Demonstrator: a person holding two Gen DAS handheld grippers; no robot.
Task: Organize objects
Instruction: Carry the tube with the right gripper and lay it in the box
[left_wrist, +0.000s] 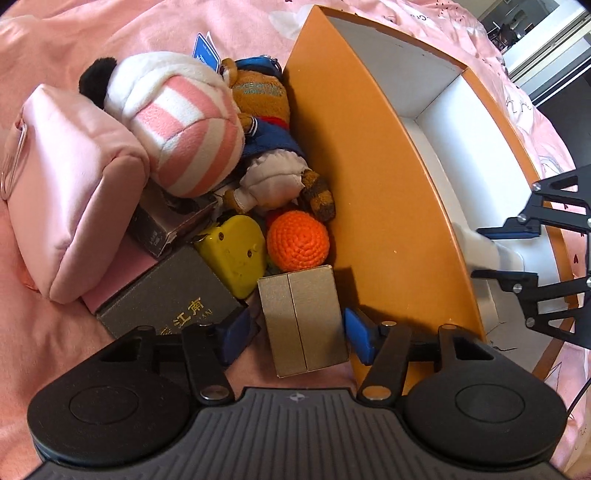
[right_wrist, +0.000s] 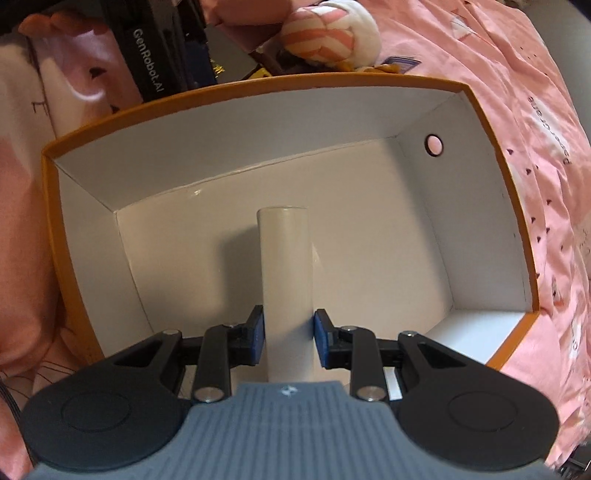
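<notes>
Right tongs clamp a white upright tube low inside the orange white-lined cardboard box (ready for setting down, I'd judge); left tongs stand apart, straddling a gold cardboard carton beside it on the bed.

Both tools look alike: the left gripper and the right gripper have black linkage arms with silver screw heads, blue pads on the fingers, round black discs at either side, and a ribbed grey housing bearing a small round emblem.
</notes>
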